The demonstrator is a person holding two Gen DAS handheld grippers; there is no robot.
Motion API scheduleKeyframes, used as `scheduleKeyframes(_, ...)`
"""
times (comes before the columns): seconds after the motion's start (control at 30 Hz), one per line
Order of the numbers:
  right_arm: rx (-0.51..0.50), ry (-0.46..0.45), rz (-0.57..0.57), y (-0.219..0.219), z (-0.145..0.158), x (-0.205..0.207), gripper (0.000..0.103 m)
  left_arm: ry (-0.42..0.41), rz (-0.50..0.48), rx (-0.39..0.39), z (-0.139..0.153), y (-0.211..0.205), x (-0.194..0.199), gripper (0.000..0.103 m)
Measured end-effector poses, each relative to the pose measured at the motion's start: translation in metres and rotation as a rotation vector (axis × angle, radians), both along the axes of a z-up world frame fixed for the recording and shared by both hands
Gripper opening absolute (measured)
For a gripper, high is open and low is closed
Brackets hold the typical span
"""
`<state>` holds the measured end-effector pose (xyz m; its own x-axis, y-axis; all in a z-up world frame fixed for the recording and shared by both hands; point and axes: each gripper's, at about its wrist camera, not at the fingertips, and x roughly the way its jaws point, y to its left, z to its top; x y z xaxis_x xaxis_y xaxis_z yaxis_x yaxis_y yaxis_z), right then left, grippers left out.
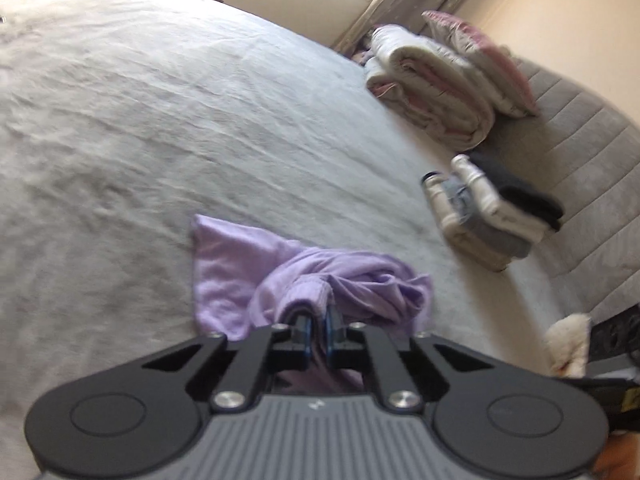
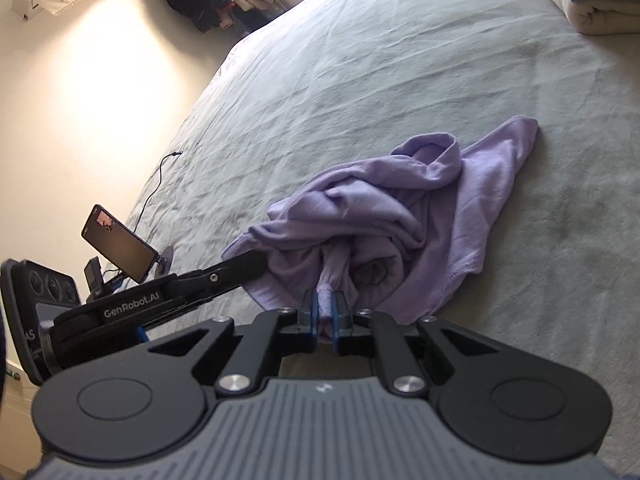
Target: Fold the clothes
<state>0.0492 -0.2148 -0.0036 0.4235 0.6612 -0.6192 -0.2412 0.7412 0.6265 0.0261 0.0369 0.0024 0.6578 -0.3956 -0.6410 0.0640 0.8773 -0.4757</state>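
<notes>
A crumpled lilac cotton garment (image 2: 400, 216) lies bunched on the pale grey bed sheet (image 2: 360, 60). The right claw (image 2: 325, 308) is clamped on a gathered fold at its near edge. The left claw (image 1: 318, 320) looks clamped on a hemmed edge, though blur softens the view. A stack of folded clothes (image 1: 492, 208) sits well apart.

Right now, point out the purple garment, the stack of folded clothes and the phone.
purple garment (image 2: 400, 216): right wrist view, bunched middle.
stack of folded clothes (image 1: 492, 216): left wrist view, side of the pile.
phone (image 2: 118, 244): right wrist view, dark screen.
</notes>
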Motion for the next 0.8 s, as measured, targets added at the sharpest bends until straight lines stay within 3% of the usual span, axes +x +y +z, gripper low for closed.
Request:
scheduleKeyframes(0.17,-0.066,-0.055,-0.053,-0.005,0.005,0.003,0.033,0.021,-0.03,0.036,0.007,0.008,-0.006,0.006)
scheduleKeyframes(0.27,-0.12,-0.076,-0.093,-0.011,0.005,0.005,0.035,0.004,-0.033,0.053,0.014,0.013,-0.008,0.006)
scheduleKeyframes(0.7,-0.338,-0.068,-0.144,-0.003,-0.017,0.017,0.037,-0.036,0.064,0.106,0.032,0.047,-0.006,0.005)
scheduleKeyframes(0.8,-0.39,-0.098,-0.132,0.002,-0.018,0.016,0.026,-0.04,0.097,0.149,0.032,0.053,-0.003,0.005)
